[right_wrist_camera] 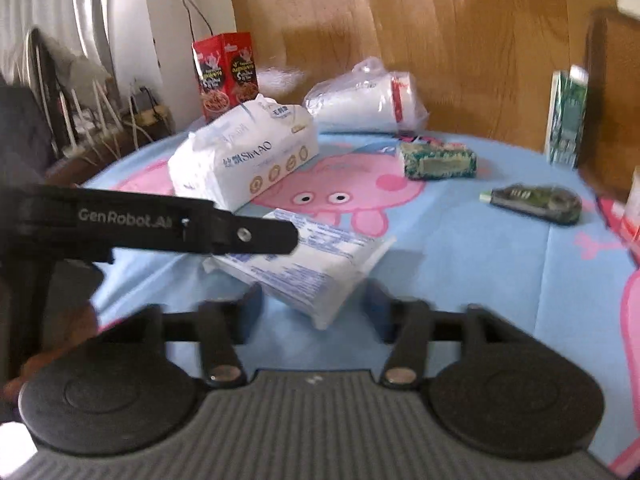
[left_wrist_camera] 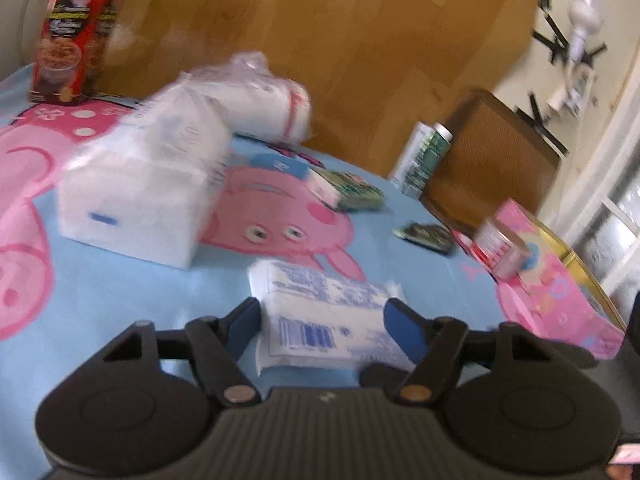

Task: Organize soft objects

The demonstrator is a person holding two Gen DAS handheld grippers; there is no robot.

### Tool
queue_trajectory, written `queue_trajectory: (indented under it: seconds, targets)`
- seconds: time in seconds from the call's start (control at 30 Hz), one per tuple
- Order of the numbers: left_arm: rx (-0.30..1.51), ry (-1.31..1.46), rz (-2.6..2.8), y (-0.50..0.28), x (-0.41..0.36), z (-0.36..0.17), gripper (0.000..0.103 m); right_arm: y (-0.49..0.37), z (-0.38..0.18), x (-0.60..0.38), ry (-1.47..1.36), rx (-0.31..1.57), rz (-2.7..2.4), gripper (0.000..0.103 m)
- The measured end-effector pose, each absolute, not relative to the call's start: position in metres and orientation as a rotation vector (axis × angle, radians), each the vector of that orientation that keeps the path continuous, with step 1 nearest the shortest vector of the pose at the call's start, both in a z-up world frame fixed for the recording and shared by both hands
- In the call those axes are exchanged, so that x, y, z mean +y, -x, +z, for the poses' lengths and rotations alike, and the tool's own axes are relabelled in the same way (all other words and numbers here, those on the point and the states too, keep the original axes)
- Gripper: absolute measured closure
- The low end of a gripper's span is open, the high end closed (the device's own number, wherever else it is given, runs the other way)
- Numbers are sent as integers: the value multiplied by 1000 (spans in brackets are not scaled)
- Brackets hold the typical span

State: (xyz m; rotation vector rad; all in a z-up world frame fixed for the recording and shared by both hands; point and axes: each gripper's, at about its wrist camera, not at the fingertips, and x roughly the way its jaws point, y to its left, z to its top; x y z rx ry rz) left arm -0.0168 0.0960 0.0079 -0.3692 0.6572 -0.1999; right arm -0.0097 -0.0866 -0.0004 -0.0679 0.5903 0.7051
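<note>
Small tissue pack point(left_wrist_camera: 320, 312): a flat white pack with blue print, lying on the blue cartoon-pig tablecloth point(left_wrist_camera: 120, 304), nearest of the soft things.
Left gripper point(left_wrist_camera: 322, 328): the pack sits between its blue pads, which appear to press both sides; I read it as clamped on the pack, though blur leaves some doubt.
Right gripper point(right_wrist_camera: 312, 306): fingers spread, a corner of the same pack pointing into the gap at its 12 o'clock, neither pad touching.
Large tissue pack point(left_wrist_camera: 140, 192): at 10 o'clock from the small pack, well apart, standing on the cloth.
Bagged white roll point(right_wrist_camera: 368, 100): beyond it at 12 o'clock in the right wrist view, against the wooden board.
Other items: red box point(right_wrist_camera: 226, 74) at the far edge; green packet point(right_wrist_camera: 438, 162) and a dark green object point(right_wrist_camera: 536, 200) toward 2 o'clock.
Risk: the soft wrapper may crumple and slide out if squeezed only at its edge.
Risk: two grippers on one pack could pull against each other and twist or tear it.
Risk: both views are blurred, so contact is hard to judge.
</note>
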Motion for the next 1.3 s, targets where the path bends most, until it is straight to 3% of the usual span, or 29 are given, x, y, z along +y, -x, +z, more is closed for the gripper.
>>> queue_trajectory:
  seconds: [0.23, 0.43, 0.7, 0.8, 0.83, 1.0, 1.3]
  targets:
    - [622, 391, -374, 11, 39, 41, 35, 35, 14, -141, 46, 471, 552, 58]
    - [566, 232, -579, -14, -90, 80, 35, 49, 40, -236, 51, 332, 317, 58]
    - [612, 128, -751, -58, -253, 84, 35, 27, 39, -386, -133, 369, 75, 64]
    - [624, 78, -729, -67, -295, 79, 20, 4, 30, -419, -184, 418, 10, 73]
    - [625, 59, -719, -71, -305, 77, 20, -7, 27, -429, -200, 446, -5, 73]
    - [636, 79, -697, -76, -301, 78, 20, -54, 19, -442, -29, 477, -191, 72]
    - [597, 89, -628, -53, -233, 82, 20, -21, 30, -448, -155, 381, -147, 72]
